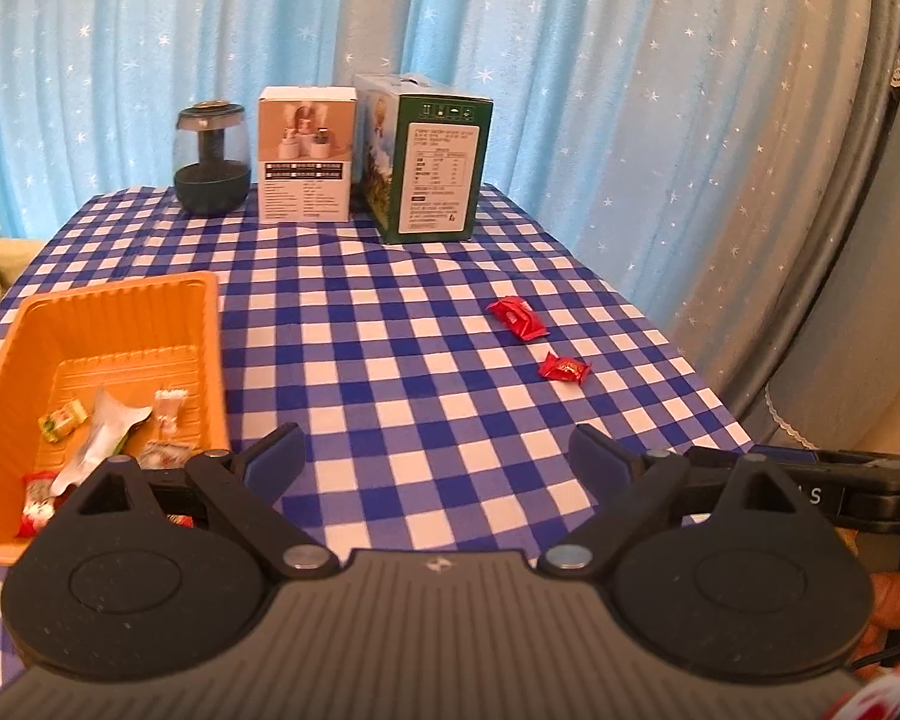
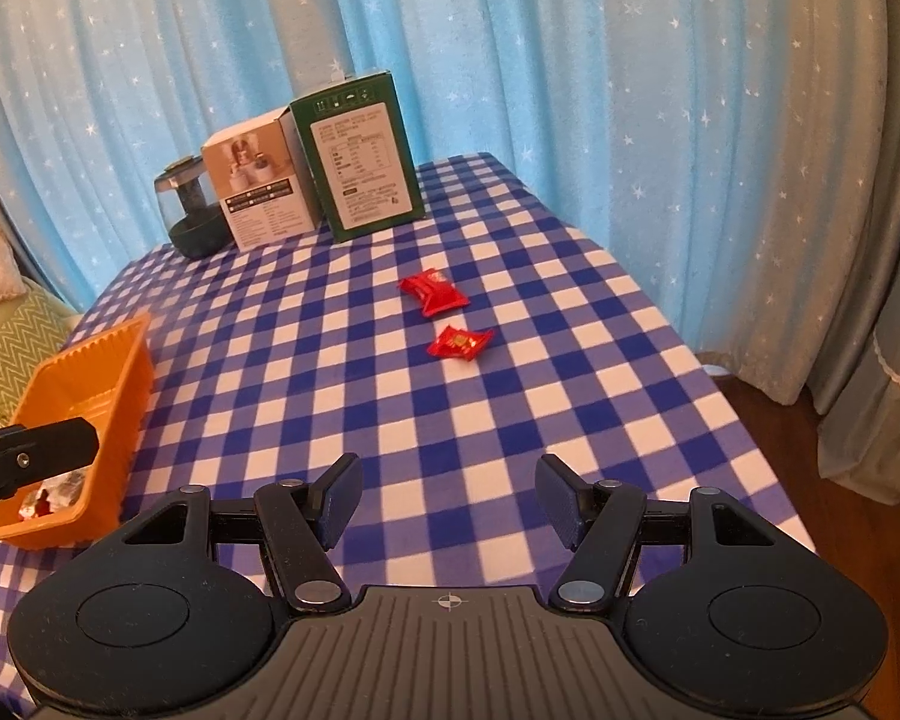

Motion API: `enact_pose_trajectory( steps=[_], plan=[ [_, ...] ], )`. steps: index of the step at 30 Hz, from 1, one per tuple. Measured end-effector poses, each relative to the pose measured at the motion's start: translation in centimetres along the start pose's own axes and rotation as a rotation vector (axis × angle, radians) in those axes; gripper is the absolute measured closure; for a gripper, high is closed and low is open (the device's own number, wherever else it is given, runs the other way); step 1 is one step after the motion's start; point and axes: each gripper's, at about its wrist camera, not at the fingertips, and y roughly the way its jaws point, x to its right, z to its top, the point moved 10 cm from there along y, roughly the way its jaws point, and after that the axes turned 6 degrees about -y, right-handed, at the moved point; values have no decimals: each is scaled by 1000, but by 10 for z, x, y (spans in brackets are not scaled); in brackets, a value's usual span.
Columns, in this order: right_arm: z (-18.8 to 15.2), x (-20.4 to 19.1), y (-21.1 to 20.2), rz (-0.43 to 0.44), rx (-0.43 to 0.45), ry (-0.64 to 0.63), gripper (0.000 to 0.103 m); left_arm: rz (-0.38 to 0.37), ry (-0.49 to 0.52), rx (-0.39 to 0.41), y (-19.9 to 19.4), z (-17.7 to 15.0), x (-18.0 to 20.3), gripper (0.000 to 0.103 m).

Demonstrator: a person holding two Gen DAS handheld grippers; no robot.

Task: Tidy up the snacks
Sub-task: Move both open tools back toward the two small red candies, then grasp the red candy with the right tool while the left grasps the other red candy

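Two red candies (image 2: 433, 291) (image 2: 459, 343), two boxes (image 1: 306, 155) (image 1: 435, 163), one orange tray (image 1: 114, 306).

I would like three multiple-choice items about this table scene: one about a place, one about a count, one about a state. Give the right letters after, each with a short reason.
1. Where is the orange tray?
A. at the table's left side
B. behind the boxes
C. on the floor

2. How many red candies lie loose on the cloth?
A. one
B. two
C. four

3. What do the right tongs hold?
A. a candy
B. a box
C. nothing

Answers:
1 A, it stands at the left cloth edge.
2 B, one candy and another lie there.
3 C, only cloth shows between the open fingers.
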Motion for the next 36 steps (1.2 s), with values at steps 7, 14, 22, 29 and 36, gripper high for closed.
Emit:
enact_pose_trajectory(
  steps=[7,14,22,29,36],
  plan=[
    [21,13,22,19,16,-48,39,4,38,-5,34,12,11,9],
    [39,18,59,57,18,-160,39,-7,47,-54,75,16,17,13],
    [47,21,113,117,8,-331,40,-7,40,-85,118,16,15,13],
    [48,18,157,169,16,-502,47,-29,53,-102,148,19,23,13],
    [46,11,197,216,-19,-639,58,-43,67,-116,169,17,32,13]
  ],
)
